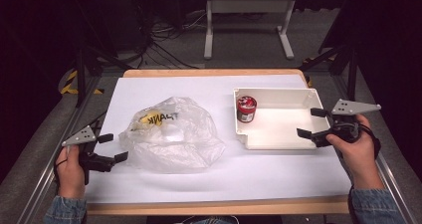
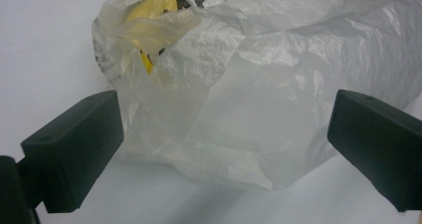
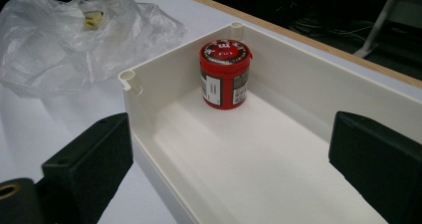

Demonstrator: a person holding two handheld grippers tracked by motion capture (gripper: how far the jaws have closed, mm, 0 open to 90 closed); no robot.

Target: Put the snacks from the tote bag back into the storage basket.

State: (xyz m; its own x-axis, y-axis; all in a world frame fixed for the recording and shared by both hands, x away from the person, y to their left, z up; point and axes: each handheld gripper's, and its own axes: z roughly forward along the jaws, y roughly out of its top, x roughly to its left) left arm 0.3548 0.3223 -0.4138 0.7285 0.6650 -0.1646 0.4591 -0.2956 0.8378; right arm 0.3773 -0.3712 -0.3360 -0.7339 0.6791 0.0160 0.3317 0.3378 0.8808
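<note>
The left gripper (image 1: 112, 148) sits jaws apart just beside the crumpled plastic bag (image 1: 171, 134) — something yellow, perhaps fruit, shows inside. The right gripper (image 1: 312, 123), also spread, hovers at the white tray (image 1: 278, 137) holding a red jar (image 1: 246, 109).

- We see bare surface (image 1: 278, 171) along the near edge, open for passage.
- The crumpled plastic bag (image 1: 171, 134) blocks the left-centre, just ahead of the left gripper (image 1: 113, 148).
- The white tray (image 1: 278, 137) walls hem in the right; inside, only a red can (image 1: 246, 109) occupies its far left corner.
</note>
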